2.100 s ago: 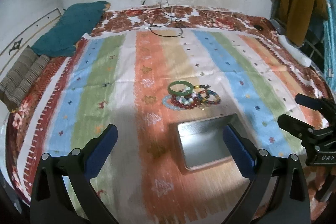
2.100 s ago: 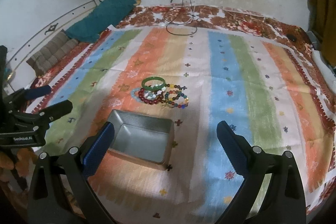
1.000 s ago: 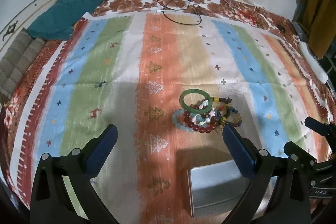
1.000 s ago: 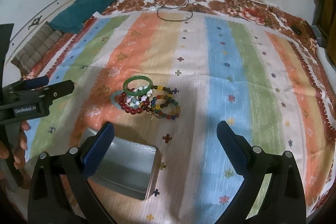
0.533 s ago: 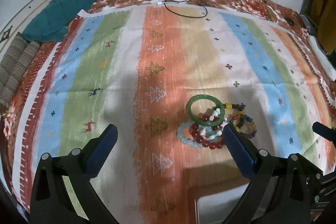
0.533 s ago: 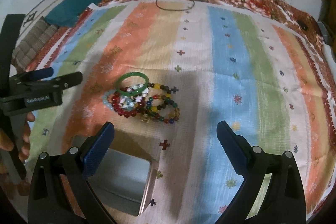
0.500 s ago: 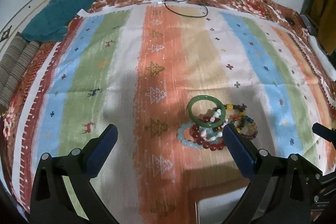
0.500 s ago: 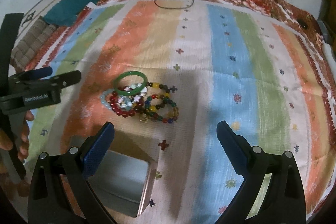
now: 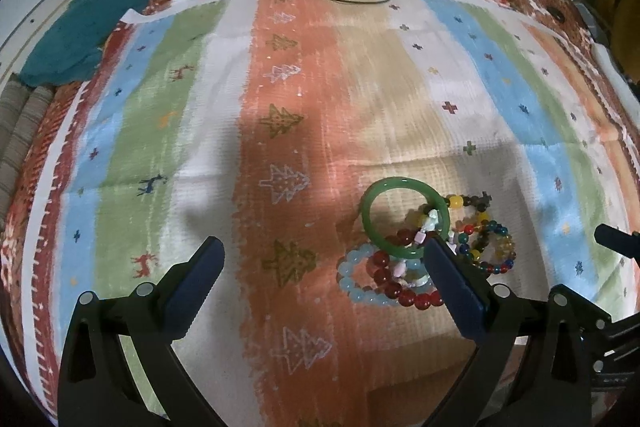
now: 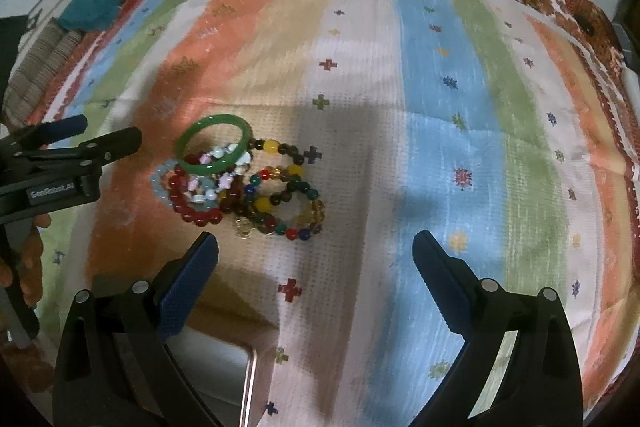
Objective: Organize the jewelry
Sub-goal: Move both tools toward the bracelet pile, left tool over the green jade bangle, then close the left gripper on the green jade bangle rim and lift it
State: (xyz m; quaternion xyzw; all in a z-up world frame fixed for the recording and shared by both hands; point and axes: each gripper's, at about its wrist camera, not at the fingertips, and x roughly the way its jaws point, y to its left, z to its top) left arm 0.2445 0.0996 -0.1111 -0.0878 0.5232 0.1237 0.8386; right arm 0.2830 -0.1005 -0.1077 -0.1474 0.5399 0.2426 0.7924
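We hold two claws, the left claw [image 9: 322, 263] and the right claw [image 10: 316, 257], both spread wide and empty above the striped bedspread [image 10: 440, 87]. One green bangle [image 10: 214, 145] tops several bead bracelets [image 10: 280, 203]; one tin [image 10: 224, 371] sits nearest us.

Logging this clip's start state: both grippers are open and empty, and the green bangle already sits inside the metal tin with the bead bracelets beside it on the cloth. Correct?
Not quite. The green bangle is not in the metal tin; in the right wrist view it lies on the striped cloth, resting on the bead bracelets. Left gripper and right gripper are indeed open and empty.
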